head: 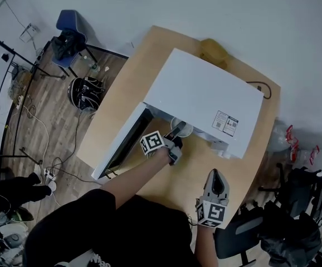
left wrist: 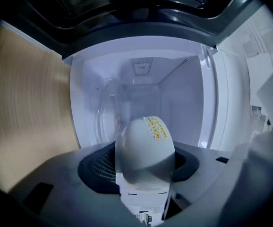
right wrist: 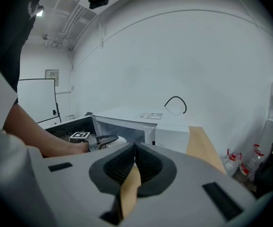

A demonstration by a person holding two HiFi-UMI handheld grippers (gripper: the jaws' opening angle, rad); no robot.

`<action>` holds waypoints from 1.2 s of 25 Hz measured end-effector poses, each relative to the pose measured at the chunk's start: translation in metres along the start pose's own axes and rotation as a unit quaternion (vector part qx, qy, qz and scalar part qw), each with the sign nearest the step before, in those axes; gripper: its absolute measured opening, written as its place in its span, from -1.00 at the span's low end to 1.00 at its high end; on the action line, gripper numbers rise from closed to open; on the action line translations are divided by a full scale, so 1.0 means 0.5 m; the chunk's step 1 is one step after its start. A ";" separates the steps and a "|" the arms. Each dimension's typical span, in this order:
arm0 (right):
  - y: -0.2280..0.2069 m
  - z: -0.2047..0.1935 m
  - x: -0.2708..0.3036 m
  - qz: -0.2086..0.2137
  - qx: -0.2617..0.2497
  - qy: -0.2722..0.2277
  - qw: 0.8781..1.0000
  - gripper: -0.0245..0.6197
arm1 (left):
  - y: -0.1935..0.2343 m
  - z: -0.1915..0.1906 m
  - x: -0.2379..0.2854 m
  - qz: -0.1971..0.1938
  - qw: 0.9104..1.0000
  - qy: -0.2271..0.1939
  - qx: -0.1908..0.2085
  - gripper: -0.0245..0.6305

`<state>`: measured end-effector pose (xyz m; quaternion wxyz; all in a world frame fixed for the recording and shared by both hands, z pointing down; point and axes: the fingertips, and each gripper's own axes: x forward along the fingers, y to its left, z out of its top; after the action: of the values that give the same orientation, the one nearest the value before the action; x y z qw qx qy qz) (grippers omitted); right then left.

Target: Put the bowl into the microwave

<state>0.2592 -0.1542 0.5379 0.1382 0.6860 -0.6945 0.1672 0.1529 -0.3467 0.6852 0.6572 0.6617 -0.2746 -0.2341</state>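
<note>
A white bowl (left wrist: 143,143) with a small yellow sticker lies tipped on its side between the jaws of my left gripper (left wrist: 142,165), which is shut on it. Bowl and gripper sit right at the mouth of the white microwave (head: 205,99), facing its lit cavity (left wrist: 146,93). In the head view the bowl (head: 181,129) is at the opening, just under the microwave's front edge, with the left gripper (head: 174,144) behind it. My right gripper (head: 216,183) hangs over the table's near side, right of the left arm, shut with nothing in it (right wrist: 133,148).
The microwave door (head: 121,143) hangs open to the left of the opening. The wooden table (head: 150,54) carries a brownish lump (head: 213,50) behind the microwave and a black cable (head: 264,89). A black chair (head: 244,232) stands at the table's near right.
</note>
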 end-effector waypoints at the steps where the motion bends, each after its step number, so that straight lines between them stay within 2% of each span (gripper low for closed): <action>1: -0.007 -0.004 -0.004 -0.006 0.003 0.002 1.000 -0.74 | 0.005 -0.001 0.005 0.005 1.000 0.004 0.009 -0.18; 4: -0.023 -0.016 -0.015 -0.019 0.010 0.008 1.000 -0.74 | 0.023 -0.004 0.016 0.020 0.999 0.010 0.023 -0.18; 8: -0.019 -0.029 -0.020 -0.012 0.023 0.015 1.000 -0.74 | 0.049 -0.009 0.027 0.055 0.998 0.022 0.028 -0.18; 19: 0.007 -0.040 -0.034 -0.006 0.024 0.013 1.000 -0.74 | 0.050 -0.003 0.058 0.055 0.997 0.024 0.046 -0.18; 26: -0.012 -0.050 -0.051 -0.036 0.018 0.000 0.999 -0.74 | 0.048 0.017 0.061 0.083 0.990 0.009 0.115 -0.18; 30: -0.015 -0.052 -0.052 -0.036 0.018 -0.003 0.999 -0.74 | 0.050 0.033 0.058 0.103 0.982 0.002 0.160 -0.18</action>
<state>0.2660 -0.1194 0.5509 0.1300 0.7135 -0.6666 0.1726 0.1617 -0.3782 0.7112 0.5642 0.7268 -0.3739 -0.1164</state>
